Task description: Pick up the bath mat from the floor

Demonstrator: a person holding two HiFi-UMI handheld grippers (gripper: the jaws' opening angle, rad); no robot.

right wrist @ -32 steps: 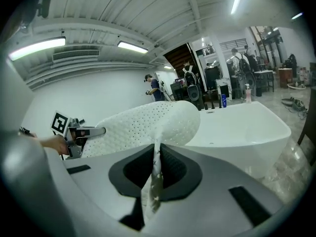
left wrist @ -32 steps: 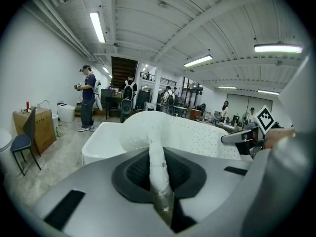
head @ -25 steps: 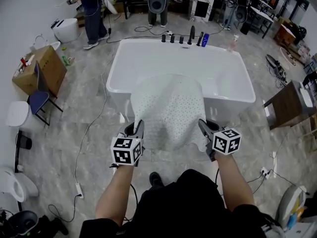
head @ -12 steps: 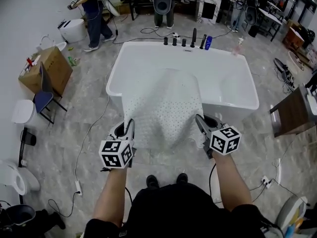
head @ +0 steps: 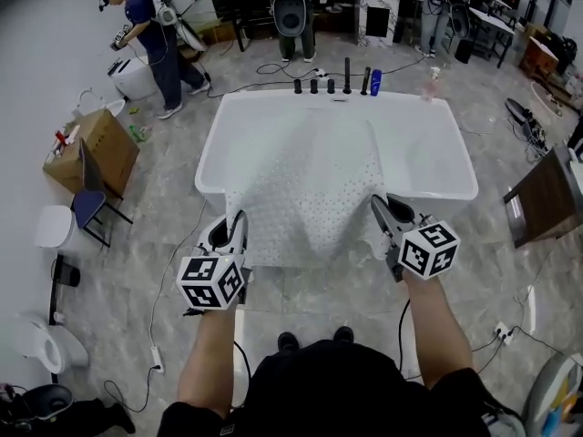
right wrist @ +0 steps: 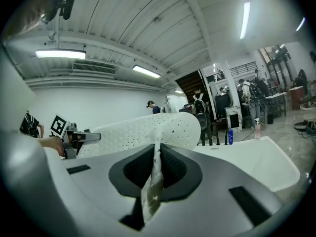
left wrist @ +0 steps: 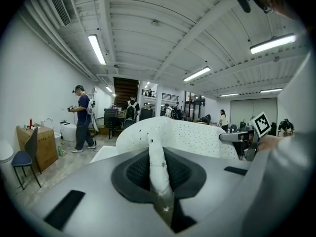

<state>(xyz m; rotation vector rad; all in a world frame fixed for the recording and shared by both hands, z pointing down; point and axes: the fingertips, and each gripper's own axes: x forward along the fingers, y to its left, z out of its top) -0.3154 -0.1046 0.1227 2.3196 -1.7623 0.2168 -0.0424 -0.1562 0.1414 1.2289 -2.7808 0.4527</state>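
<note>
White perforated rubber, the bath mat (head: pixel 305 189) hangs stretched between the two tongs, one near corner in each. The left gripper (head: pixel 237 221) is clamped tight on the left corner and the right gripper (head: pixel 381 208) on the right one; in each gripper view a thin fold of mat is pinched between the closed jaws. Holding the corners well apart likely keeps the sheet spread rather than bunched, so it sags only a little along its near edge. The mat's far part lies over the near rim of the bathtub (head: pixel 437 167) and into the basin, so the tub carries some of its weight; the near part hangs in front of the tub wall, apparently off the floor. Room is fair. The marble floor around the person's feet is open, though a cable (head: pixel 173 271) trails on the left. A cardboard box (head: pixel 96 148) and a chair (head: pixel 89 209) stand well to the left, and a wooden cabinet (head: pixel 547 194) to the right. Bottles (head: pixel 332 82) line the tub's far rim, well beyond the mat's far edge.
</note>
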